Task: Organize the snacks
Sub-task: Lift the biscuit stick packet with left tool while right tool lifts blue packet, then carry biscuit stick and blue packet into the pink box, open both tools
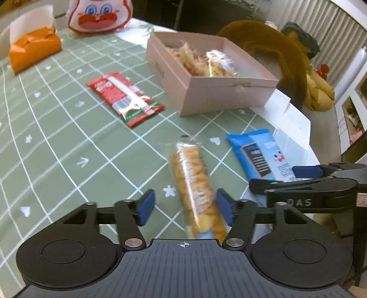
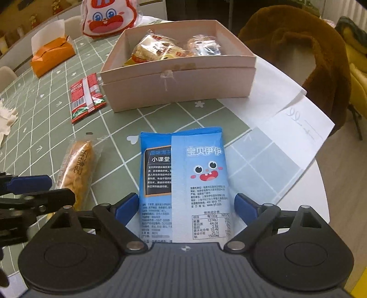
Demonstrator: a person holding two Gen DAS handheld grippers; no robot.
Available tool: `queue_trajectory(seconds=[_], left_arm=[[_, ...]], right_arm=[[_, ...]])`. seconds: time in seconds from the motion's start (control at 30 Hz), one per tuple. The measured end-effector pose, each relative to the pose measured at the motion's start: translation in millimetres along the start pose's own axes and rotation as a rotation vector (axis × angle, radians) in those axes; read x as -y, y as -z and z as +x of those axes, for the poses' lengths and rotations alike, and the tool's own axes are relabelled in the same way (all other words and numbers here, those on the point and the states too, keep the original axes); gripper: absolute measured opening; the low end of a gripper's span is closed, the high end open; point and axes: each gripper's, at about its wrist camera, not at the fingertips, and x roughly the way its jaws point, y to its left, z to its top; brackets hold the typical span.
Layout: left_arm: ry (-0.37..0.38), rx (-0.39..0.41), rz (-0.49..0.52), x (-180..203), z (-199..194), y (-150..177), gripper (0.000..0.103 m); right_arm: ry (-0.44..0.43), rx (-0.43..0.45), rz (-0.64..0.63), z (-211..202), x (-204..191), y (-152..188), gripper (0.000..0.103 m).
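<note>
A pink box (image 1: 204, 91) (image 2: 179, 80) holds several wrapped snacks. A red snack packet (image 1: 126, 100) (image 2: 86, 97) lies left of it on the green checked tablecloth. My left gripper (image 1: 185, 206) is open, its blue pads on either side of a clear-wrapped orange biscuit pack (image 1: 195, 183) (image 2: 78, 172) lying on the cloth. My right gripper (image 2: 185, 206) is open around the near end of a blue snack packet (image 2: 185, 178) (image 1: 259, 155), pads apart from it. The right gripper also shows in the left wrist view (image 1: 275, 177).
An orange tissue pack (image 1: 34, 50) (image 2: 52, 57) and a white-and-red rabbit bag (image 1: 101, 16) (image 2: 110, 18) sit at the far side. White papers (image 2: 286, 119) lie right of the box. A brown coat on a chair (image 2: 298, 50) stands beyond the table edge.
</note>
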Motion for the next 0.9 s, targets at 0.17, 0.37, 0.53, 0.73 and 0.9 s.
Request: queue_trajectory(seconds=[0.17, 0.37, 0.53, 0.73, 0.9], left_arm=[[0.031, 0.008, 0.037, 6, 11, -1, 0.057], [0.034, 0.098, 0.033, 7, -5, -1, 0.033], [0.163, 0.272, 0.004, 10, -63, -58, 0.032], [0.244, 0.332, 0.004, 13, -75, -191, 0.033], [0.258, 0.088, -0.136, -14, 15, -262, 0.036]], right_arm=[[0.020, 0.019, -0.042, 5, -6, -5, 0.086], [-0.052, 0.036, -0.066, -21, 0, -14, 0.075], [-0.086, 0.217, -0.065, -88, 19, -59, 0.075], [-0.085, 0.330, -0.073, -95, 33, -170, 0.080], [-0.159, 0.178, 0.011, -30, 57, -225, 0.086]])
